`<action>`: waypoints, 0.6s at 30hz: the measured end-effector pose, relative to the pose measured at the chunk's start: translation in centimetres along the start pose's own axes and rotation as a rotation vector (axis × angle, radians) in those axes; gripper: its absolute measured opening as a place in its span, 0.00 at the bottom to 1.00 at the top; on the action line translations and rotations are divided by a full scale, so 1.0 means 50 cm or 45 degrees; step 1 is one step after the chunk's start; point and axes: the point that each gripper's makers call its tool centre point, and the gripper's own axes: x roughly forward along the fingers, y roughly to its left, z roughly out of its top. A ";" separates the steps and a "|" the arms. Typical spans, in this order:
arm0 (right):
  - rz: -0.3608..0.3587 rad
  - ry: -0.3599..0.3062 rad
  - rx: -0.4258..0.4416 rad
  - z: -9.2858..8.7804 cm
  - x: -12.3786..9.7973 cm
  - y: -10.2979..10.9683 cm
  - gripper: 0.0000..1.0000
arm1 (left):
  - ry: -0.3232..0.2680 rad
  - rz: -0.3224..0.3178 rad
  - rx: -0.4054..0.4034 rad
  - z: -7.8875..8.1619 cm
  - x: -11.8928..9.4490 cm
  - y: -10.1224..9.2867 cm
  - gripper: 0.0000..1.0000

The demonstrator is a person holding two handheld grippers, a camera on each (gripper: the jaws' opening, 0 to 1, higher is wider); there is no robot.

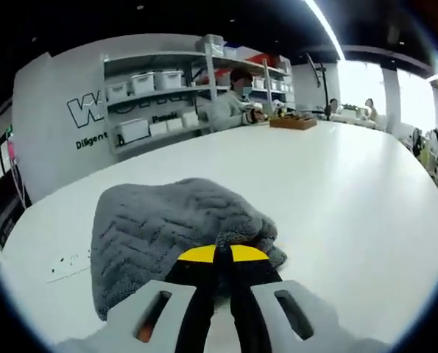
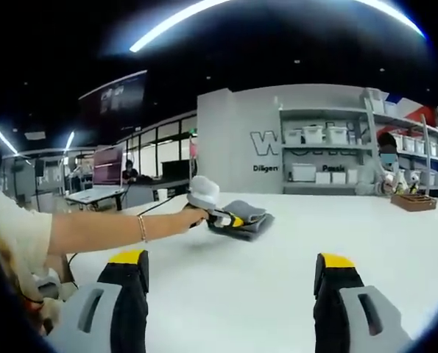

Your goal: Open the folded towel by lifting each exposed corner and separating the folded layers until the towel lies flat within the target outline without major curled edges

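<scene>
Towel [image 1: 171,235] pinched by left tool [image 1: 224,255], right tool [image 2: 232,273] spread (above bare table [image 2: 292,257]), wooden box [image 1: 293,123] beyond.

Plush cloth on a smooth white top

The grey towel [image 1: 178,232] is thick, matt terry cloth with a raised zigzag pile, soft and rough-looking. The surface [image 1: 336,191] under it is smooth white with a faint sheen. The left hand-held gripper [image 1: 222,257] has matt black fingers with yellow tips on pale grey plastic; the right hand-held gripper [image 2: 233,276] looks the same.
</scene>
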 end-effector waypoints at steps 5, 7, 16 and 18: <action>0.011 0.005 -0.007 0.000 0.006 0.006 0.93 | -0.006 -0.045 -0.048 -0.003 -0.013 -0.004 0.03; 0.014 0.009 -0.012 0.000 0.007 0.008 0.93 | -0.023 -0.060 -0.097 -0.005 -0.020 -0.007 0.03; 0.026 0.022 -0.024 -0.003 0.010 0.017 0.93 | -0.065 -0.116 -0.242 -0.026 -0.053 -0.025 0.03; 0.029 0.021 -0.027 -0.002 0.010 0.019 0.93 | -0.056 -0.132 -0.229 -0.029 -0.062 -0.034 0.03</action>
